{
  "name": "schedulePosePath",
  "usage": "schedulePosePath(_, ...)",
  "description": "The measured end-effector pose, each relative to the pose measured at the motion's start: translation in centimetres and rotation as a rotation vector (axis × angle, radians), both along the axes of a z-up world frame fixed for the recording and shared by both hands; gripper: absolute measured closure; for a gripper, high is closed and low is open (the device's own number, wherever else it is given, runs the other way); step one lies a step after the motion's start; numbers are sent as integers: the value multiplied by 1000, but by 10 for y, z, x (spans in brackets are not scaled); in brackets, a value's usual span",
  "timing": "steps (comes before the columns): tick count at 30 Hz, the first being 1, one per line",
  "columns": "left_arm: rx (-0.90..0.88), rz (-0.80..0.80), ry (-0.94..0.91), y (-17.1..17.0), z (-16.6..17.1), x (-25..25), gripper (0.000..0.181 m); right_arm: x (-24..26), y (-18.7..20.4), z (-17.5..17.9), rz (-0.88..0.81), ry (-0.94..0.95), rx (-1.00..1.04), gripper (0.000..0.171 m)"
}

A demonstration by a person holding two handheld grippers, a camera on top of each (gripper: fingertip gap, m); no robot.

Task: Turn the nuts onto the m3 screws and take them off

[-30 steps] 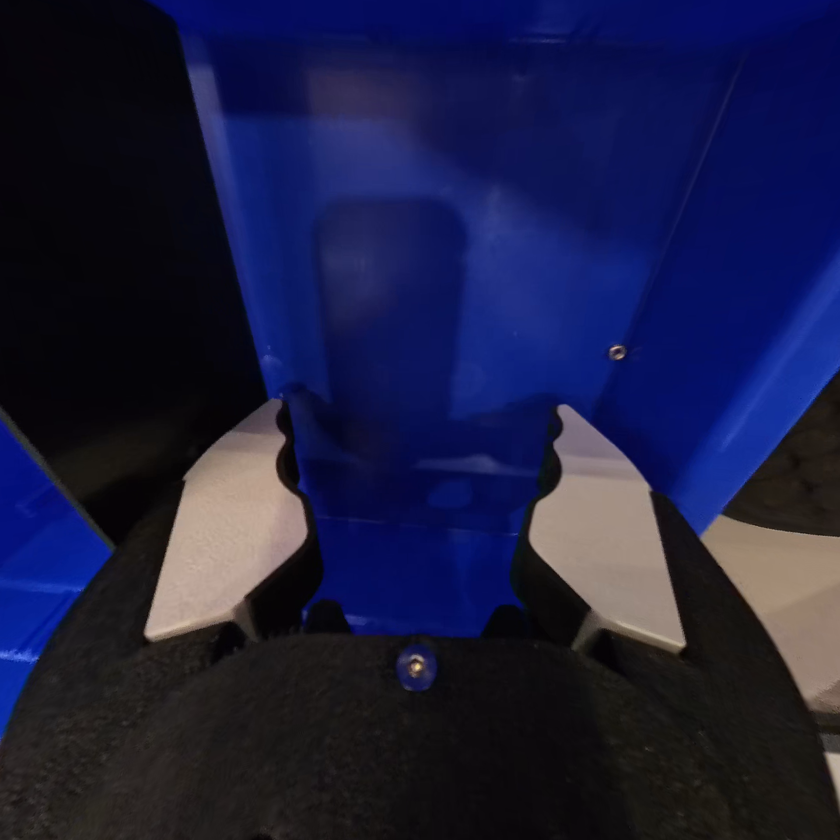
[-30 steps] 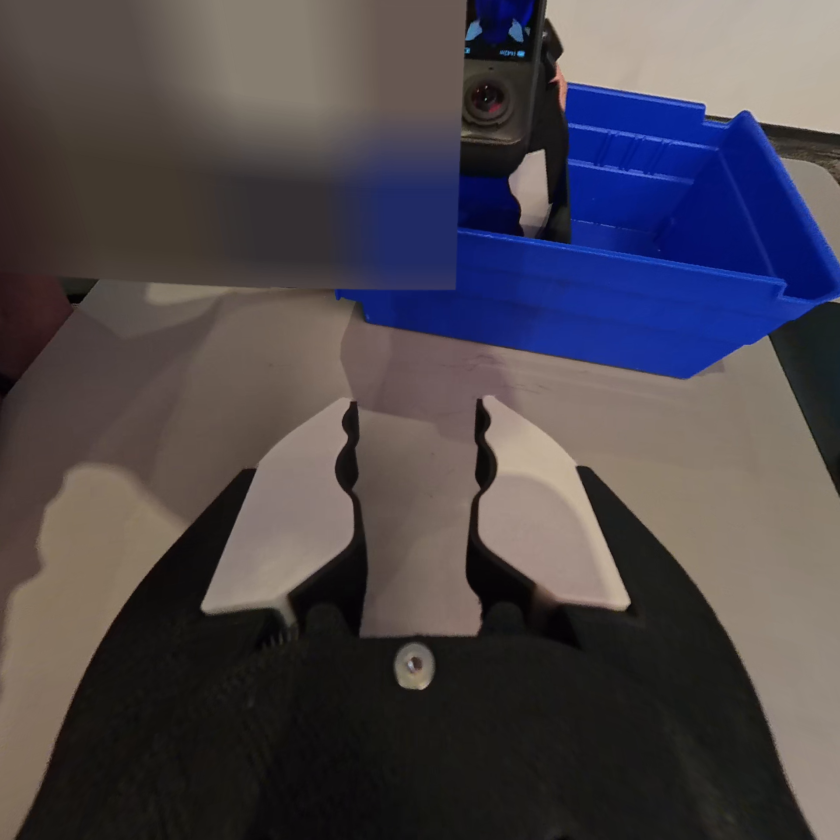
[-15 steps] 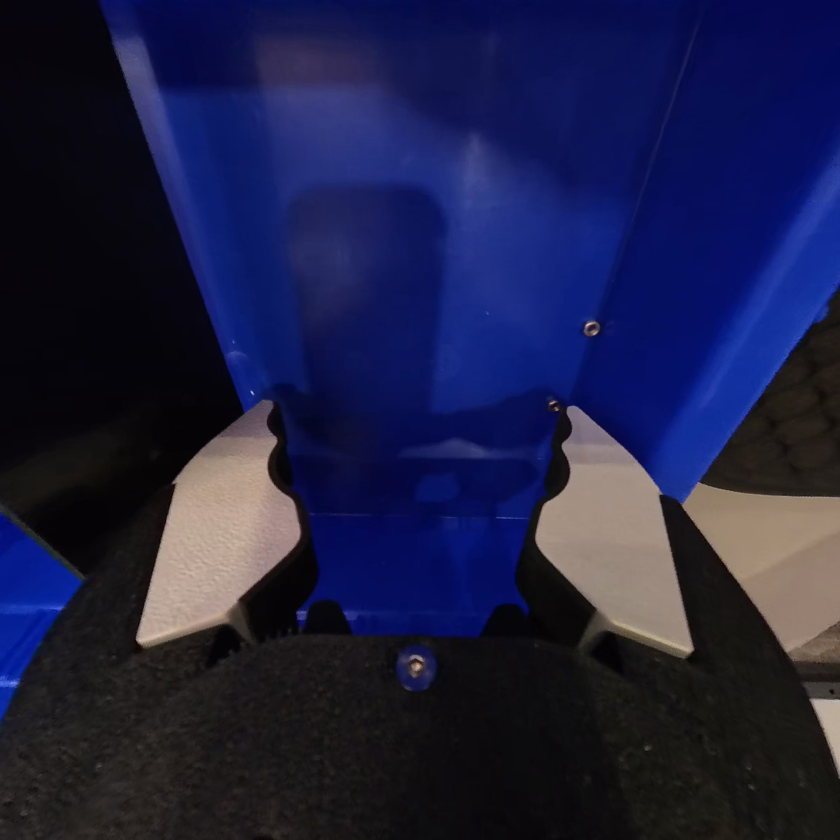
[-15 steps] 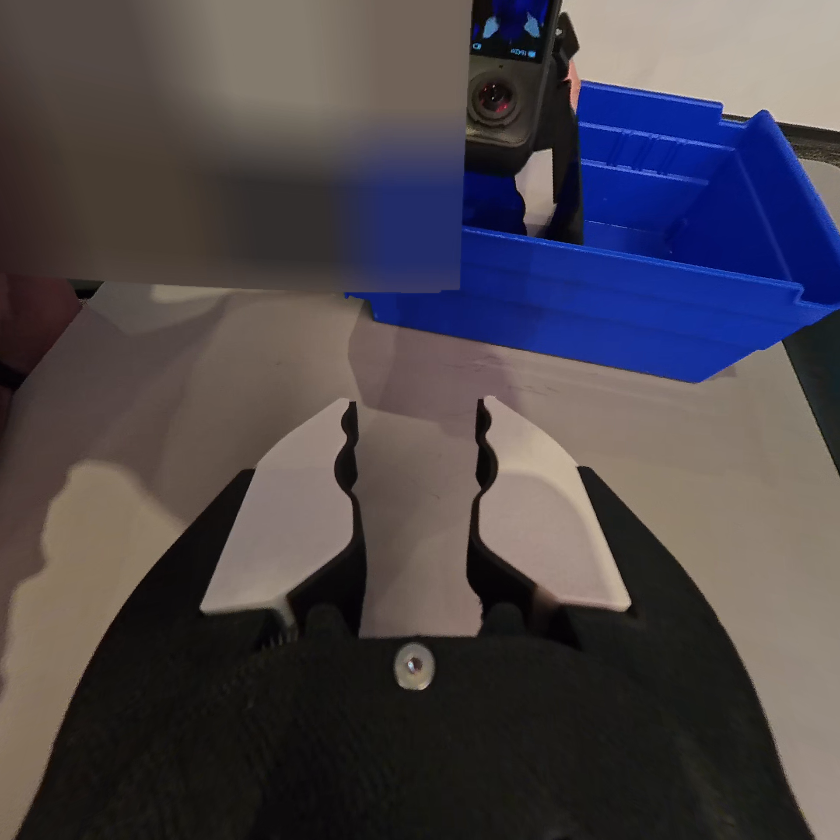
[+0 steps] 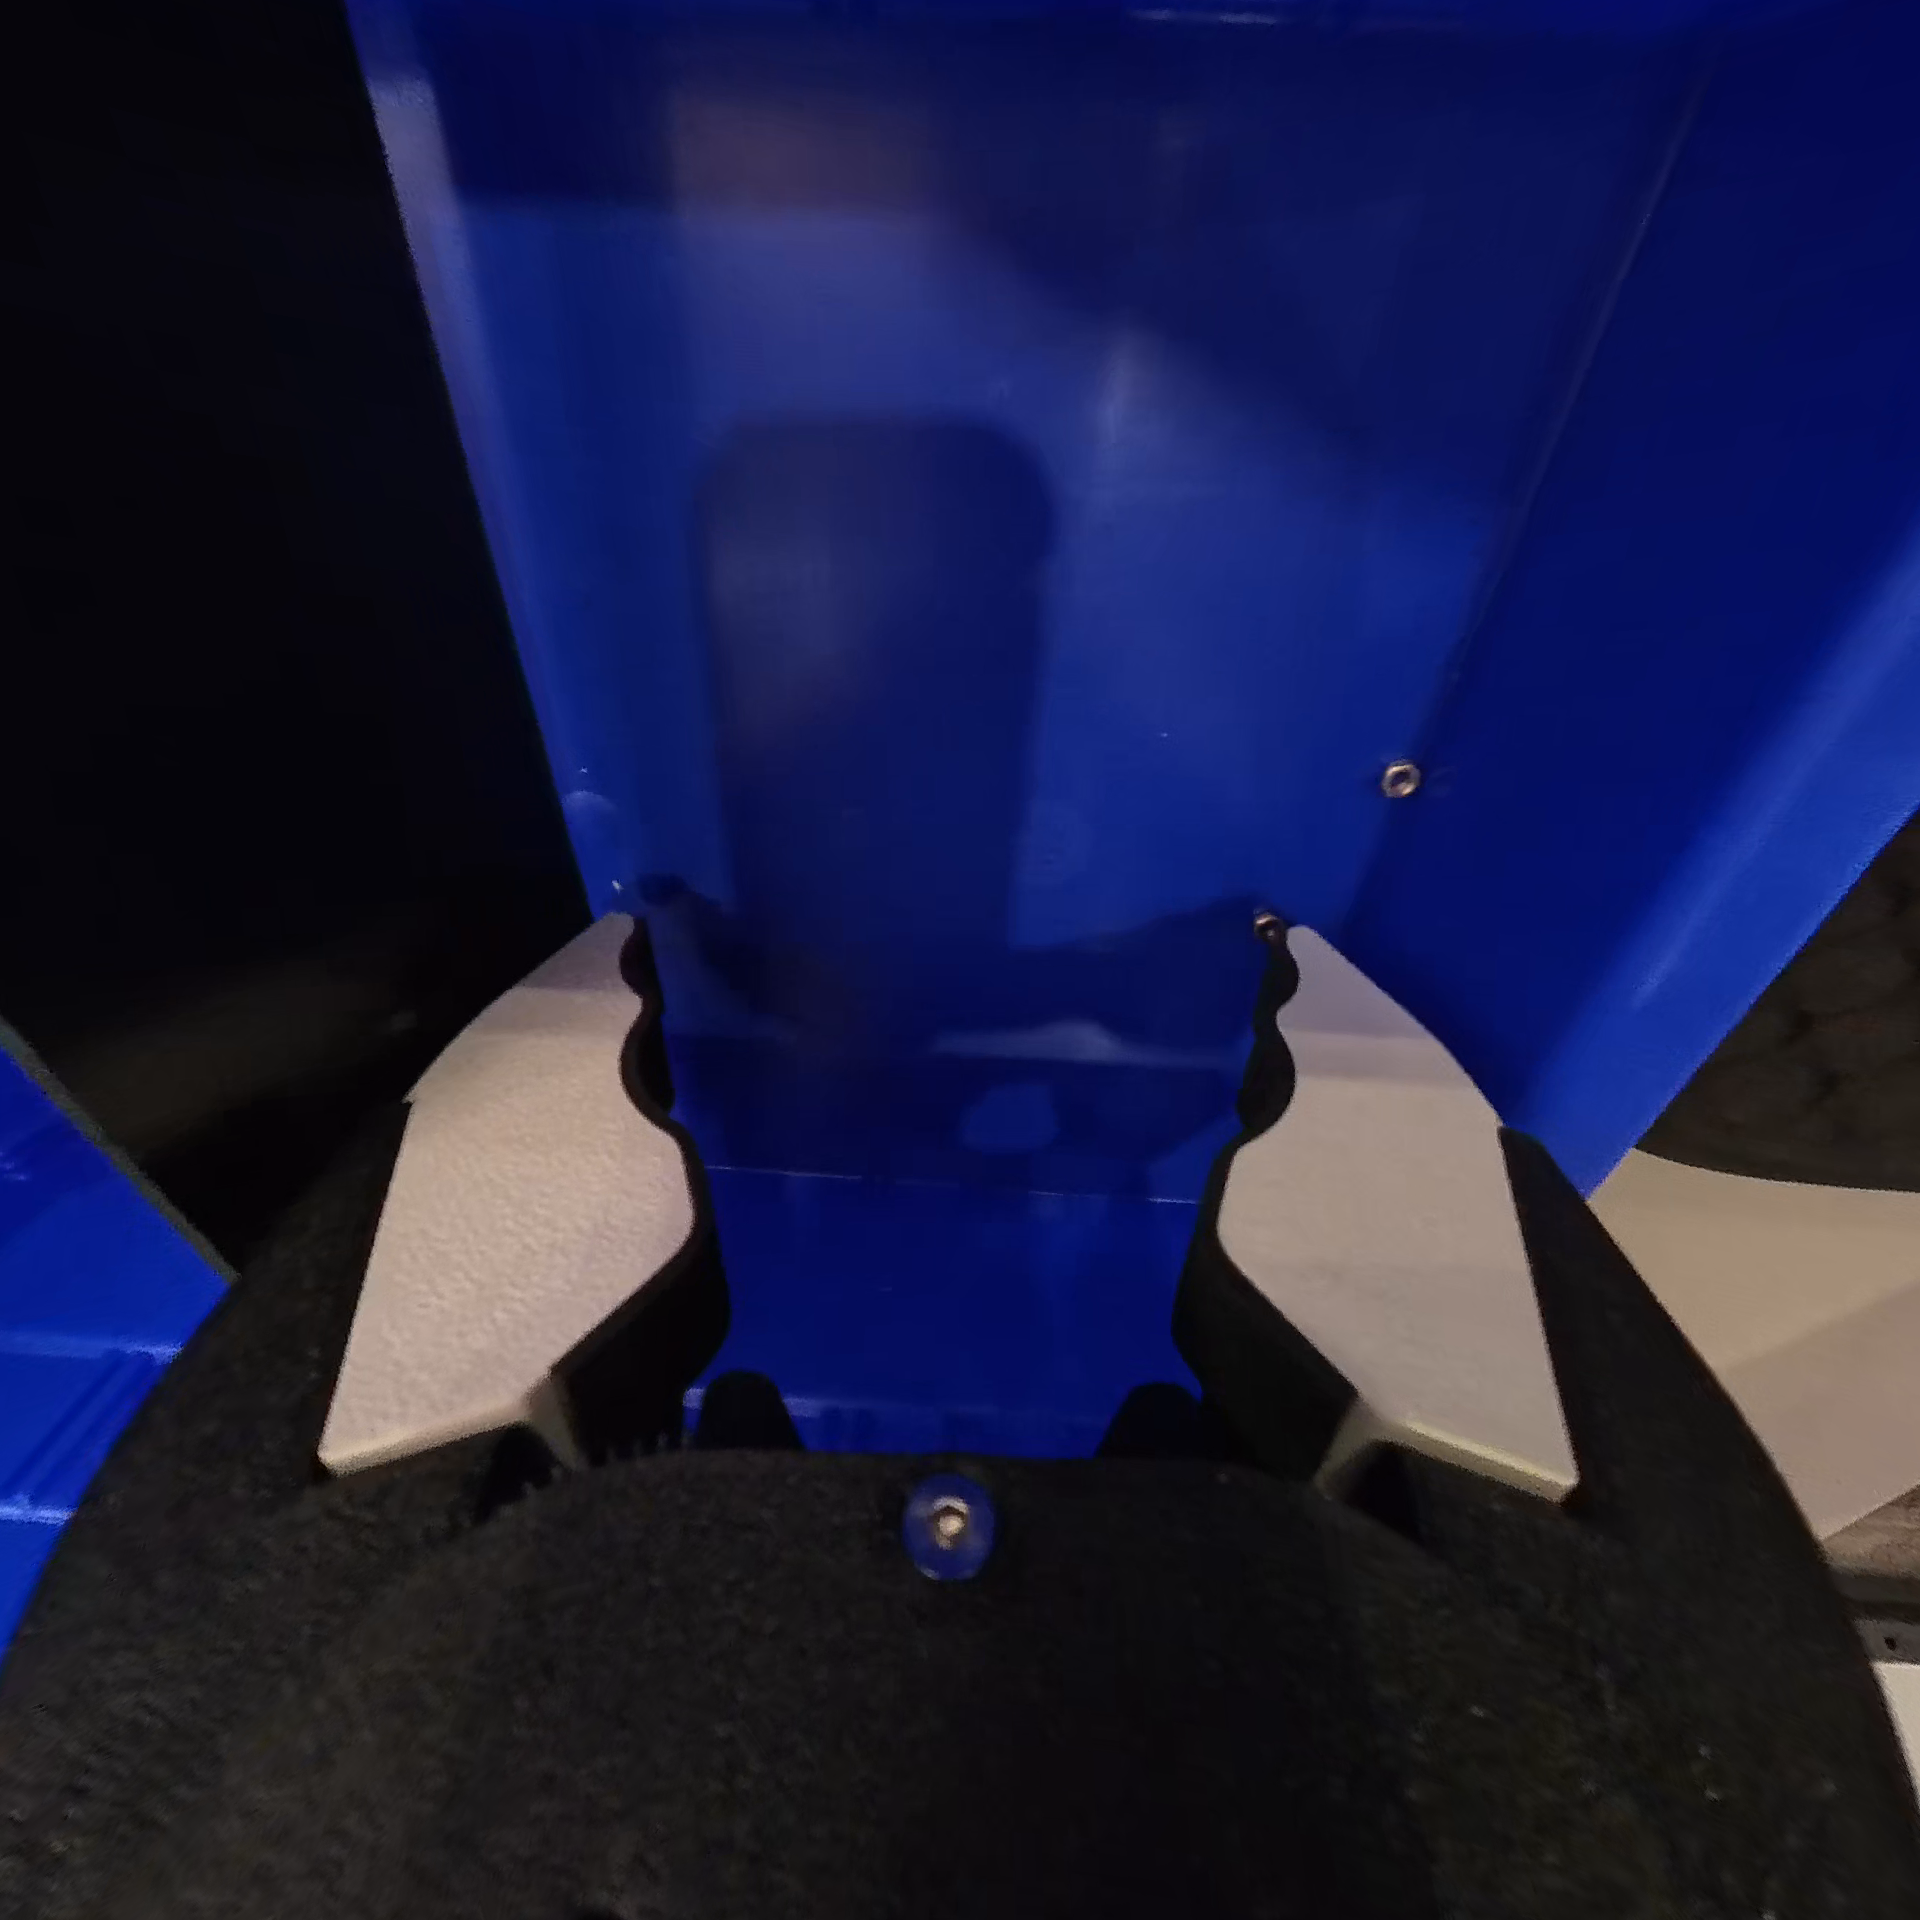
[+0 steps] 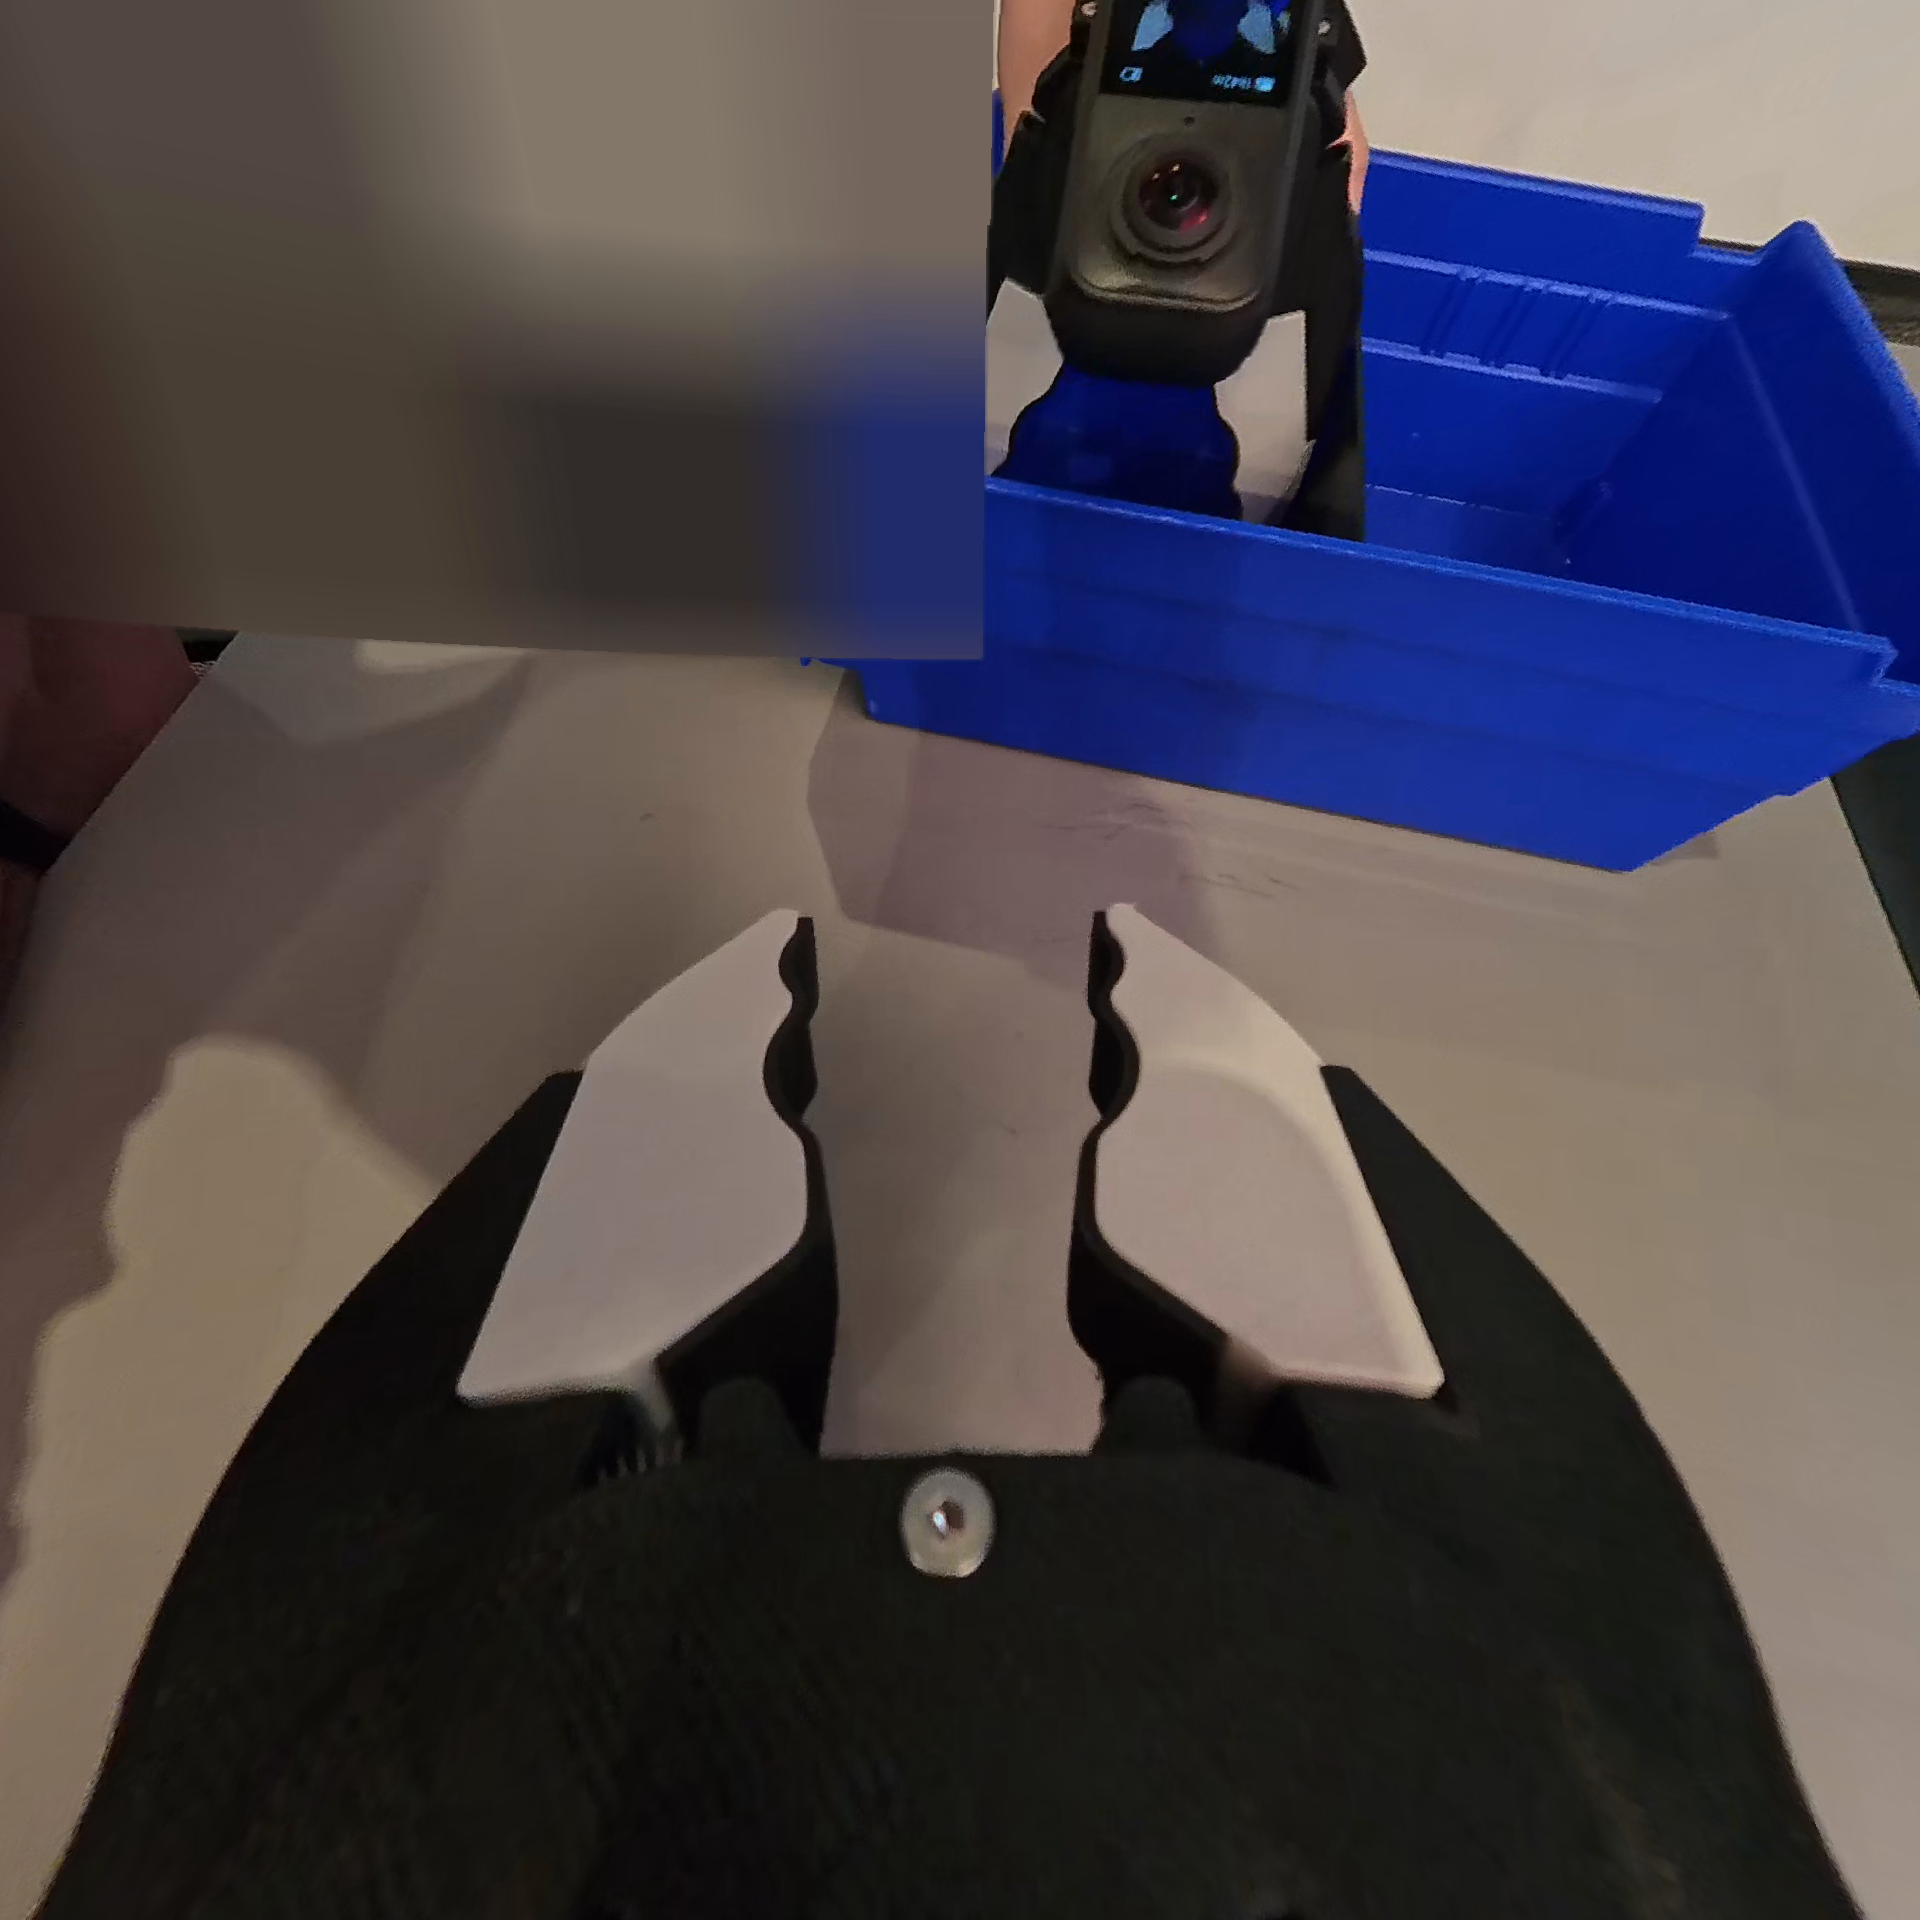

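My left hand-held gripper [image 5: 951, 925] hangs released inside the blue bin [image 5: 1143, 416], a nut [image 5: 1400, 777] ahead-right; my right hand-held gripper [image 6: 951, 925] waits released above the bench [image 6: 1558, 1039].

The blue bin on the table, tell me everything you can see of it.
The blue bin is an open-topped storage bin of glossy moulded plastic, with a thick rolled rim and ribbed inner wall. It stands upright on the pale grey table, near its far right edge. The left gripper reaches inside, open, above the shiny floor. A small metal nut lies on that floor beside the side wall, and another small metal piece sits by the gripper's fingertip; whether they touch is unclear.
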State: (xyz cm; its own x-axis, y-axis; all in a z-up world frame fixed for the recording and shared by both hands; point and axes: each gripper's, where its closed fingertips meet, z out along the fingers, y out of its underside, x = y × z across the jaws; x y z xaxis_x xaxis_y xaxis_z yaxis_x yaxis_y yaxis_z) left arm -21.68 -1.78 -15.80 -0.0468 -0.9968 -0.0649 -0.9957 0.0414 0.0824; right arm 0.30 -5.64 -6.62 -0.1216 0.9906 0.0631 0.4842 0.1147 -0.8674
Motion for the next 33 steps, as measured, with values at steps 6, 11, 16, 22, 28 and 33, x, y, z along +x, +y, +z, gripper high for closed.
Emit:
schedulePosePath(6, -4, 30, -17, 2, 2, 2, 86, -1, -1, -2, 5, -7, 0, 120)
schedulePosePath(11, 5, 38, -33, 3, 3, 3, 92, 0, 1, -2, -7, -7, 7, 118)
schedulePosePath(16, 6, 28, -52, 0, 4, 5, 115, 0, 0, -2, -1, -8, 5, 118)
schedulePosePath(22, 32, 28, -68, 1, 5, 7, 147, 0, -1, -5, 6, -21, 5, 118)
schedulePosePath(28, 14, 23, -70, -3, 4, 8, 154, 0, -2, -4, 9, -19, 4, 118)
schedulePosePath(33, -30, 35, -75, -7, 3, 10, 164, 0, -3, -6, 14, -27, 4, 118)
